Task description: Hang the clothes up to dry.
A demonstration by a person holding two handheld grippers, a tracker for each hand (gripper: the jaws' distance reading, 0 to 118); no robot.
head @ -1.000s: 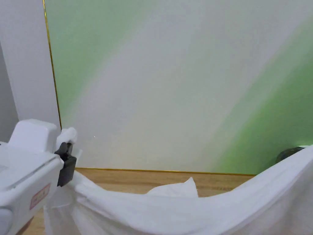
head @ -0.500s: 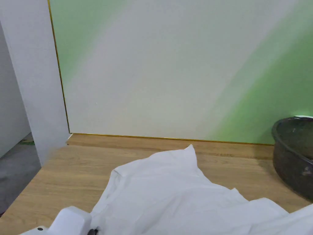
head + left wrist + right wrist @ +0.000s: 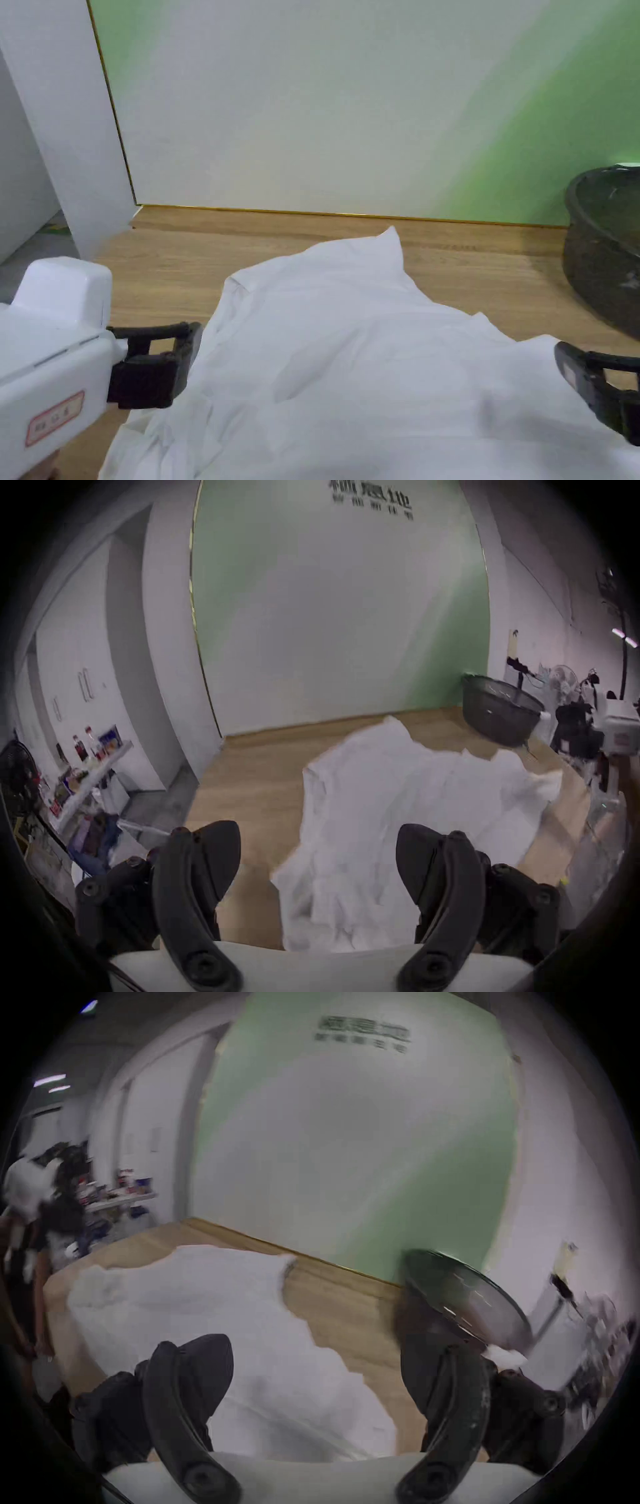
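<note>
Currently we hold the left tool [image 3: 318, 864] and right tool [image 3: 316, 1373] with jaws spread wide, gripping nothing. Between them, the white shirt [image 3: 350, 375] lies crumpled on the bench [image 3: 175, 262], near a dark basket [image 3: 603, 250].

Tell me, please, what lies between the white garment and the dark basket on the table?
Bare wooden tabletop separates the white garment from the dark basket, as the head view shows.

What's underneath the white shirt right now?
The white shirt lies spread on the wooden table, bare wood showing around its edges. Whatever else might be beneath the cloth is covered.
</note>
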